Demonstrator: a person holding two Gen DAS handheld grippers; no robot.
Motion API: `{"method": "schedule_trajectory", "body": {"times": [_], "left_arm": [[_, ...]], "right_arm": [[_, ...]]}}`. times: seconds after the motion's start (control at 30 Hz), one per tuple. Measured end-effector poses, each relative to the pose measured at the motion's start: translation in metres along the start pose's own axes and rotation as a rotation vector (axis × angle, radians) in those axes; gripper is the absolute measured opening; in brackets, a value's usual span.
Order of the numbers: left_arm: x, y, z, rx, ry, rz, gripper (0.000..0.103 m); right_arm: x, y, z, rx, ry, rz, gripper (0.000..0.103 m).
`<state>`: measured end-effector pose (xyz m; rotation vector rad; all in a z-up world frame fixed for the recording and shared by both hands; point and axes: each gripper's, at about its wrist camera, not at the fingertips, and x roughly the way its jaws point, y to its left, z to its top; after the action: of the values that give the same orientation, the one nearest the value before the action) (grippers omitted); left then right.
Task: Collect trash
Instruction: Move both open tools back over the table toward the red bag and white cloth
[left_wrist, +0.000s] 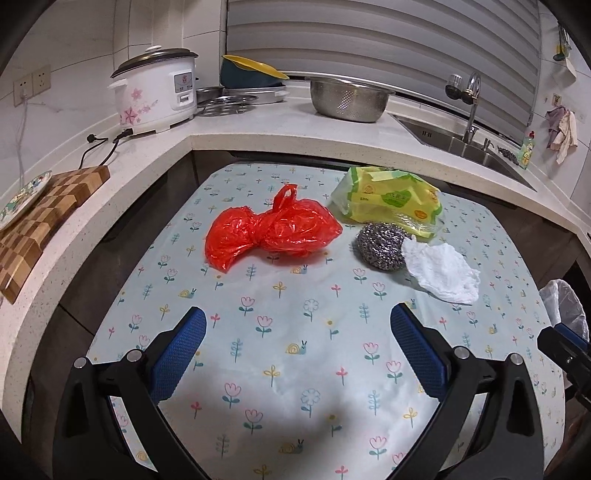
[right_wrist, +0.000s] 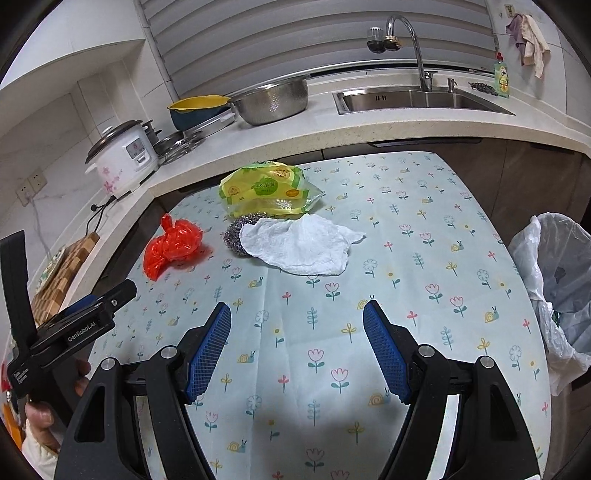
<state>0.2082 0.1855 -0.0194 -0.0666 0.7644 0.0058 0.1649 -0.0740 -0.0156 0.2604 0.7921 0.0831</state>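
While both the left gripper (left_wrist: 297, 345) and right gripper (right_wrist: 297, 341) hover with jaws released and empty, red bag (left_wrist: 271, 230) and tissue (right_wrist: 301, 245) look feather-light, soft; pinch a raised crumple, not a flat edge.

left wrist view: above table (left_wrist: 295, 369), angled down toward counter corner | right wrist view: same tilt, further right, faces sink (right_wrist: 424, 99) | shared: red bag (left_wrist: 269, 229), white tissue (right_wrist: 303, 245), counter

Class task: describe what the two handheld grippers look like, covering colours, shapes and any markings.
Both the left gripper and right gripper have black angular arms with silver bolts and blue textured pads. The left gripper's body carries white "GenRobot.AI" lettering.
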Motion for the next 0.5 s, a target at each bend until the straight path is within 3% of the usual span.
{"method": "schedule_trajectory", "body": {"times": [0.27,0.5], "left_arm": [[0.04,0.003,0.029,-0.044,0.01,0.011,0.096],[0.086,0.001,0.059,-0.047,0.01,0.064,0.096]], "right_arm": [[0.052,-0.003,0.023,0.007,0.024,-0.008,0.071],[0.104,-0.015,0.045,0.022,0.054,-0.028,0.071]]}}
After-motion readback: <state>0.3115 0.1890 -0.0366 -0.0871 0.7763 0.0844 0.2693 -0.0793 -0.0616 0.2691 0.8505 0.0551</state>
